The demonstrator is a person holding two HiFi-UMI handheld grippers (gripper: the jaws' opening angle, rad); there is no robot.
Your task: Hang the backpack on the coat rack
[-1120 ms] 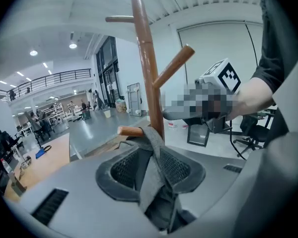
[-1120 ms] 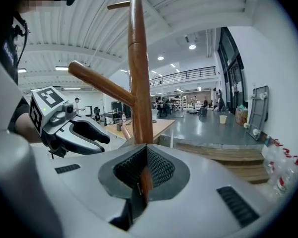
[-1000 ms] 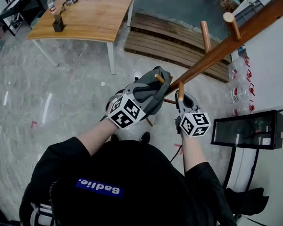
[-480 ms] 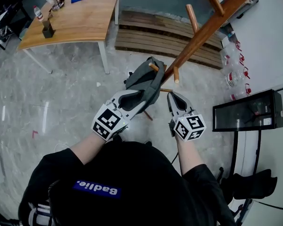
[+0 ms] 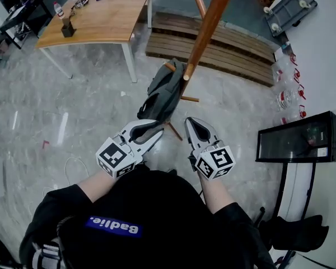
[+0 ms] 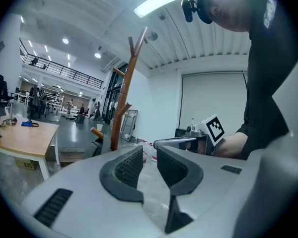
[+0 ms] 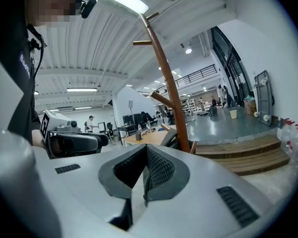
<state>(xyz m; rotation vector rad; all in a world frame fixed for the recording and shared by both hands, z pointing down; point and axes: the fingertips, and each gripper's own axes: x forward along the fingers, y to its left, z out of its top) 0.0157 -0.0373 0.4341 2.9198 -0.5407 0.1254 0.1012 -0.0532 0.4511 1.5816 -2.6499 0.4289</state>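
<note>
- Hanging on the coat rack (image 5: pixel 206 27) is the grey backpack (image 5: pixel 163 88), with its top hooked on a low peg (image 5: pixel 169 66).
- Its long side runs up and down, with the top at the peg and the bottom pointing at the floor.
- It sits just beside the brown pole.
- My left gripper (image 5: pixel 155 131) is near the bag's bottom. Its jaws stand apart with nothing between them, and they have just been closing a bit.
- My right gripper (image 5: pixel 191 125) is next to it, jaws pressed together and holding nothing.
</note>
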